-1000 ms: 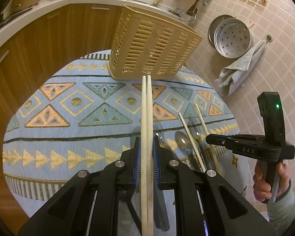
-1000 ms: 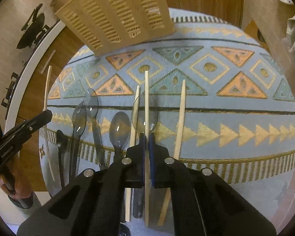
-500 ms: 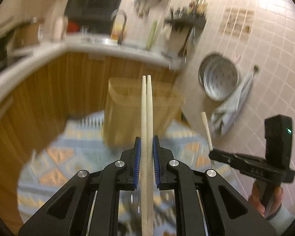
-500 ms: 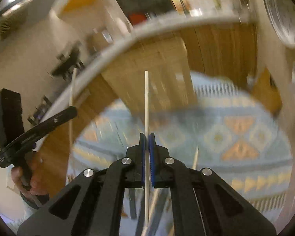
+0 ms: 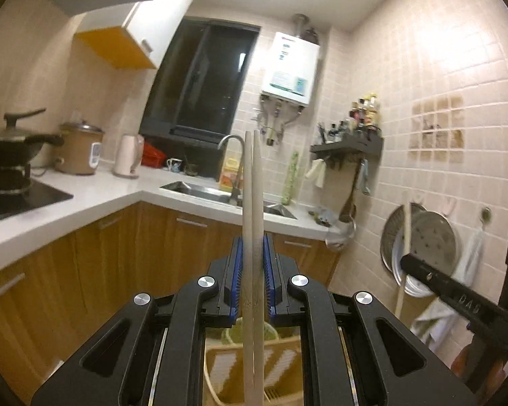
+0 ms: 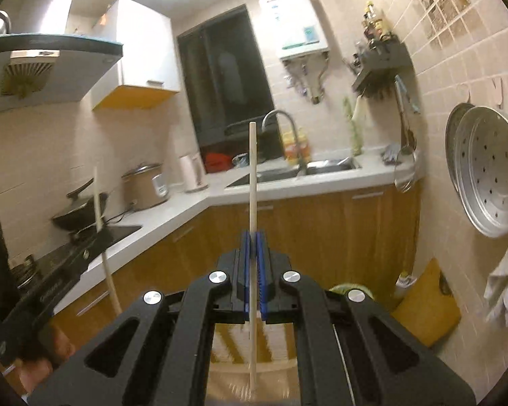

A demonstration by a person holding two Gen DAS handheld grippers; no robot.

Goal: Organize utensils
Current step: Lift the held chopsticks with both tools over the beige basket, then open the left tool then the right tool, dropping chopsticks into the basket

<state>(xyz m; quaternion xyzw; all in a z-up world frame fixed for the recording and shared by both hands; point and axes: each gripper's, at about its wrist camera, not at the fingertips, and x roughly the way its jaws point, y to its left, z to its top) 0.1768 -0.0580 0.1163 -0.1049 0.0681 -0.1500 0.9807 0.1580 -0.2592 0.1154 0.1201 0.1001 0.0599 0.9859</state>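
the left gripper (image 5: 253, 264) is closed on a pair of chopsticks (image 5: 252, 203). the two wooden sticks lie side by side between the blue pads (image 5: 236, 270) and stand almost upright, with the tips in front of the faucet (image 5: 232, 142) and the sink (image 5: 220, 196). the lower ends of the sticks go down between the black arms of the tool, where the top of a beige slotted basket (image 5: 254, 365) is seen below. the basket has a light green thing inside, but i cannot tell what it is.

the right gripper (image 6: 253, 264) is closed on a single chopstick (image 6: 252, 186). this stick also points up, thin and straight, and its lower end hangs over the same beige basket (image 6: 254, 365), which is blurred here. i cannot tell if the end touches the basket.

in the left wrist view the right gripper comes in from the right side as a black bar, with its stick pale in front of the round metal steamer trays (image 5: 430, 247) on the tiled wall. in the right wrist view the left gripper is at the left side, and its sticks rise in front of the black wok (image 6: 78, 213) on the stove. the two tools are apart from each other, one at each side of the basket.

behind them are a white counter (image 5: 94, 199), wooden cabinet doors, a dark window (image 5: 199, 77), a white water heater (image 5: 291, 67) and a rice cooker (image 5: 79, 149).
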